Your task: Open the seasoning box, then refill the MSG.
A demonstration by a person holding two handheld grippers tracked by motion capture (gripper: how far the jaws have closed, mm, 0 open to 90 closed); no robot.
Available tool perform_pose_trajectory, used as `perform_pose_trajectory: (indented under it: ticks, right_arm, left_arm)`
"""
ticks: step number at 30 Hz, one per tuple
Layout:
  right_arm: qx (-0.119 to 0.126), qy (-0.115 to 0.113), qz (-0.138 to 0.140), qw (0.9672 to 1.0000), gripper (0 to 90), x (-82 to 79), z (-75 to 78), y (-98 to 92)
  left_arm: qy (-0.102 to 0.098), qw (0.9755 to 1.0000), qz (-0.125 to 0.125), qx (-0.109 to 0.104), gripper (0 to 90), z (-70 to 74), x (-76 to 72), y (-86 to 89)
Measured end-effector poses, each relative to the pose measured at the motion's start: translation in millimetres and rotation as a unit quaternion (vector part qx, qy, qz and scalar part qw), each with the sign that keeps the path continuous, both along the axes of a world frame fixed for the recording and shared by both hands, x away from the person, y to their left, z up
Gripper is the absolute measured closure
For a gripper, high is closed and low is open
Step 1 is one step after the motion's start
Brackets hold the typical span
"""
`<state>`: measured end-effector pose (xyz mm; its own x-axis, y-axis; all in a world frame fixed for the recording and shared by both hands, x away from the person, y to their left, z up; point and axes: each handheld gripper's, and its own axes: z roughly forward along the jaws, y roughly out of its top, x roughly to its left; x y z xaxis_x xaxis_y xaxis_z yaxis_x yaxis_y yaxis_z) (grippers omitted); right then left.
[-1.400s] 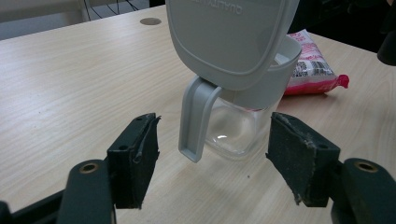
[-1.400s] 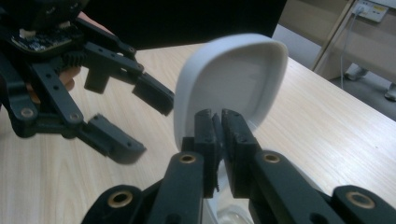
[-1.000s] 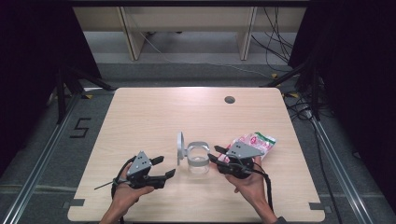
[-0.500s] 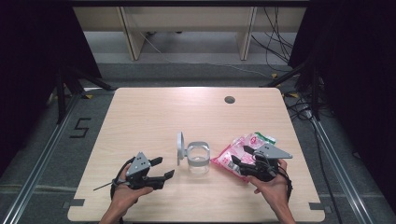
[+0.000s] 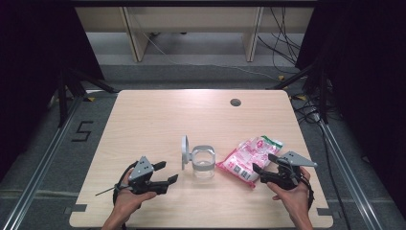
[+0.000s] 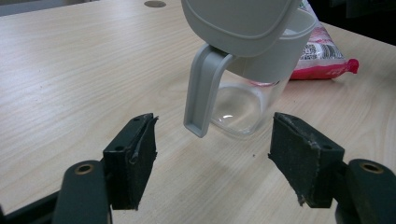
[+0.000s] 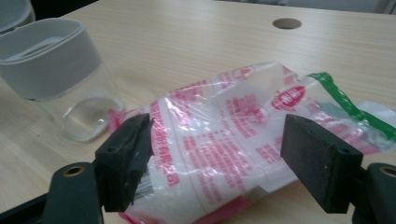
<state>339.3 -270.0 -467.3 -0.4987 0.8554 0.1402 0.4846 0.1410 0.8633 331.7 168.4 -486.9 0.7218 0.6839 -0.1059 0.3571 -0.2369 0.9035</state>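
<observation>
A clear jar (image 5: 203,164) with a grey rim stands near the table's front middle, and its grey lid (image 5: 185,152) hangs open on its left side. A pink and white printed bag (image 5: 249,159) lies flat to the right of the jar. My left gripper (image 5: 166,171) is open and points at the jar from the left; in the left gripper view (image 6: 212,154) the jar (image 6: 252,93) and lid (image 6: 238,18) stand just beyond the jaws. My right gripper (image 5: 259,174) has just been opening and stands open at the bag's near end. The bag (image 7: 233,135) lies between its pads, untouched.
The wooden table (image 5: 158,120) has a round cable hole (image 5: 235,102) at the back right. Dark stands and cables sit on the floor around it. The jar (image 7: 60,70) is left of the bag in the right gripper view.
My right gripper has moved right, away from the jar, to the bag's near end, and its jaws have opened wide. The left gripper has stayed put.
</observation>
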Motion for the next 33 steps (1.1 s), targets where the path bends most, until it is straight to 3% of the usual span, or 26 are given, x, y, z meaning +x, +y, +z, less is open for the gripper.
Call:
perform_pose_trajectory:
  ticks: [2, 3, 6, 9, 10, 11, 12, 14, 15, 17, 18, 20, 23, 25, 27, 28, 31, 33]
  right_arm:
    - [-0.002, -0.006, -0.013, 0.9999, 23.5, 1.2, -3.7, -10.0]
    - [-0.012, 0.004, -0.019, 0.9997, 23.4, 0.9, -4.3, -13.2]
    - [-0.006, 0.01, -0.037, 0.9992, 22.0, 0.1, -7.0, -18.8]
    - [-0.001, 0.013, -0.043, 0.999, 21.9, 1.8, -10.6, -20.9]
    - [0.005, 0.025, -0.048, 0.9985, 21.6, 2.3, -11.8, -21.8]
    - [-0.01, 0.017, -0.04, 0.999, 21.7, 5.7, -14.3, -27.3]
    - [0.003, 0.02, -0.04, 0.999, 21.8, 6.8, -16.2, -27.9]
    - [-0.006, 0.031, -0.046, 0.9984, 21.7, 8.8, -18.1, -32.1]
    - [0.009, 0.046, -0.061, 0.9971, 21.5, 7.7, -19.0, -29.6]
    - [0.014, 0.06, -0.057, 0.9965, 21.5, 9.9, -22.1, -31.4]
    - [0.001, 0.047, -0.048, 0.9977, 21.4, 12.9, -24.0, -34.4]
    - [0.011, 0.068, -0.056, 0.9961, 21.4, 12.5, -25.3, -31.8]
    - [-0.001, 0.066, -0.055, 0.9963, 20.7, 16.1, -28.9, -31.3]
    - [-0.001, 0.048, -0.043, 0.9979, 20.6, 19.3, -31.2, -32.3]
    - [-0.012, 0.05, -0.043, 0.9977, 20.4, 19.4, -30.3, -32.8]
    - [-0.001, 0.059, -0.054, 0.9968, 20.4, 18.4, -30.0, -30.4]
    - [0.007, 0.06, -0.047, 0.9971, 20.2, 20.8, -30.5, -33.6]
    - [0.005, 0.051, -0.048, 0.9975, 20.1, 21.7, -31.1, -34.4]
  left_arm:
    - [0.0, 1.0, 0.0, 0.0, 30.7, 0.2, 0.1, 0.1]
    - [0.0, 1.0, 0.0, 0.0, 30.7, 0.2, 0.1, 0.1]
    - [0.002, 1.0, -0.001, 0.0, 30.7, -0.1, 0.3, -0.2]
    - [0.003, 1.0, 0.002, 0.002, 30.7, -0.4, 0.3, -0.3]
    - [0.003, 1.0, 0.001, 0.004, 30.7, -0.7, 0.5, 0.0]
    - [0.003, 1.0, 0.001, 0.005, 30.7, -0.7, 0.6, 0.1]
    - [0.004, 1.0, 0.0, 0.003, 30.7, -1.1, 0.6, -0.4]
    - [0.004, 1.0, -0.003, 0.0, 30.7, -1.3, 0.5, -1.5]
    - [0.004, 1.0, -0.002, 0.002, 30.7, -1.4, 0.6, -1.6]
    - [0.002, 1.0, -0.002, 0.007, 30.7, -1.4, 0.9, -1.5]
    - [0.004, 1.0, -0.001, 0.005, 30.6, -1.6, 0.8, -1.7]
    - [0.004, 1.0, -0.001, 0.003, 30.6, -1.9, 0.8, -1.8]
    - [0.006, 1.0, -0.001, 0.005, 30.6, -2.3, 0.8, -2.1]
    - [0.005, 1.0, -0.002, 0.002, 30.6, -3.1, 1.6, -1.9]
    - [0.007, 1.0, -0.002, 0.003, 30.6, -3.3, 1.5, -1.8]
    - [0.007, 1.0, -0.002, 0.005, 30.5, -3.5, 1.5, -1.8]
    - [0.006, 0.9999, -0.002, 0.009, 30.5, -3.9, 1.7, -2.2]
    - [0.006, 0.9999, -0.002, 0.008, 30.5, -3.9, 1.6, -2.2]
